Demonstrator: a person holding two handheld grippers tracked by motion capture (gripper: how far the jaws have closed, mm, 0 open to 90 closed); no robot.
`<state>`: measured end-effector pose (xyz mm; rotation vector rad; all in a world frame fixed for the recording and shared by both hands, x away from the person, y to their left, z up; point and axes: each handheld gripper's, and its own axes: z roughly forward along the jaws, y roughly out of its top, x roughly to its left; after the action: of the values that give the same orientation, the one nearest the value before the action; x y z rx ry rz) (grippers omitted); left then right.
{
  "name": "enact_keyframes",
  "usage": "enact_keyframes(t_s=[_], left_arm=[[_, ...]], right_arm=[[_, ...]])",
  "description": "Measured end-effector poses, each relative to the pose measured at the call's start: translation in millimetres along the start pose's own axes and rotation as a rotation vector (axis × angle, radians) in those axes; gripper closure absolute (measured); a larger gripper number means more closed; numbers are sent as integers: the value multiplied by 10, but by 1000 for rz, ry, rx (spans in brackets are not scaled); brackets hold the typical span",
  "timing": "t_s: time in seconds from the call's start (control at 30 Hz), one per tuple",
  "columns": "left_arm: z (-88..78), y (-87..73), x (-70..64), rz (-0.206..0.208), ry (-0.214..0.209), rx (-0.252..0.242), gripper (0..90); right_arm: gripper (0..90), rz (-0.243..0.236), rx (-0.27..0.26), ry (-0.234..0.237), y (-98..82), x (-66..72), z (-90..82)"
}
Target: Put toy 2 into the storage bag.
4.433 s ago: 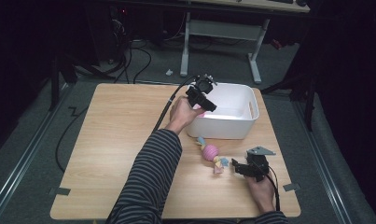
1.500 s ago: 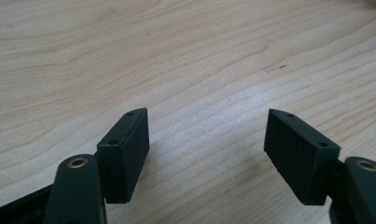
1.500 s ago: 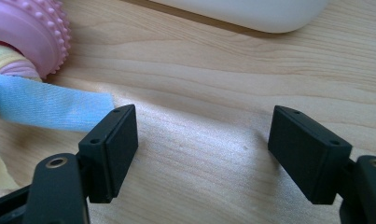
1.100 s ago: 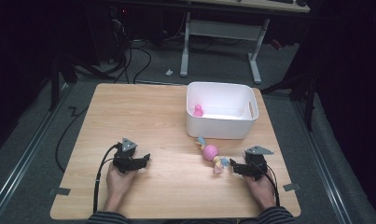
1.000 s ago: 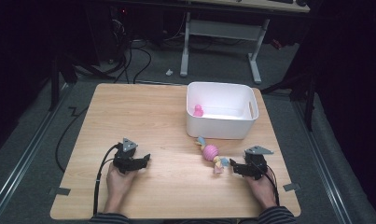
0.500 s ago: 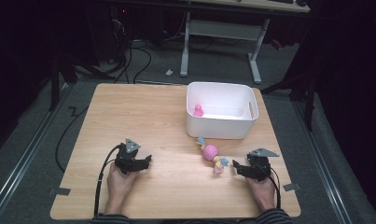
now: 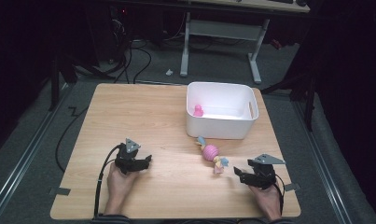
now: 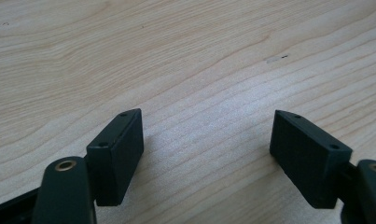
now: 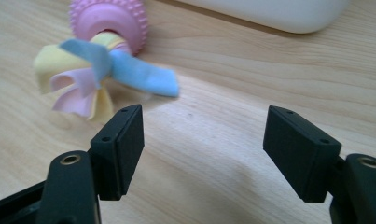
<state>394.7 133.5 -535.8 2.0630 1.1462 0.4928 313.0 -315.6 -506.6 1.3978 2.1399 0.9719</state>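
In the upper right, the bin [image 7: 221, 125] is already holding a pink toy [image 7: 198, 111]; you're resting both released tools, left tool [image 7: 140, 163], right tool [image 7: 245, 176], leaving the tasselled toy [image 7: 211, 154] on the desk [image 7: 143, 114], apparently next.

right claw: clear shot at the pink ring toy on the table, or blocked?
Probably yes. The right claw is open and apart from the pink ring toy, whose fabric tails lie just ahead of its left jaw. Bare table between; the white bin sits behind the toy.
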Motion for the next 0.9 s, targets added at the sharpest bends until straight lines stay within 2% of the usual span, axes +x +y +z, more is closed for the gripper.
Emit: enact_keyframes(t_s=[0.13, 0.23, 0.37, 0.47, 0.53, 0.6, 0.73, 0.9], left_arm=[[0, 0, -2, 2, -2, -1, 261], [0, 0, -1, 2, -2, -1, 261], [0, 0, -1, 2, -2, 0, 261], [0, 0, -1, 2, -3, -1, 262], [0, 0, -2, 3, -3, -1, 264], [-1, 0, -1, 4, -4, -1, 266], [-1, 0, -2, 5, -6, -1, 266], [-1, -1, -3, 6, -7, -1, 266]], right_arm=[[286, -50, -17, 23, 96, 128, -57], [290, -74, -36, 64, 223, 207, -108], [291, -105, -35, 90, 415, 312, -68], [285, -120, -6, 82, 543, 388, 25], [282, -147, 14, 56, 621, 459, 92], [274, -170, 38, 53, 695, 527, 174], [276, -169, 65, 65, 790, 569, 306], [276, -134, 94, 68, 858, 520, 456]])
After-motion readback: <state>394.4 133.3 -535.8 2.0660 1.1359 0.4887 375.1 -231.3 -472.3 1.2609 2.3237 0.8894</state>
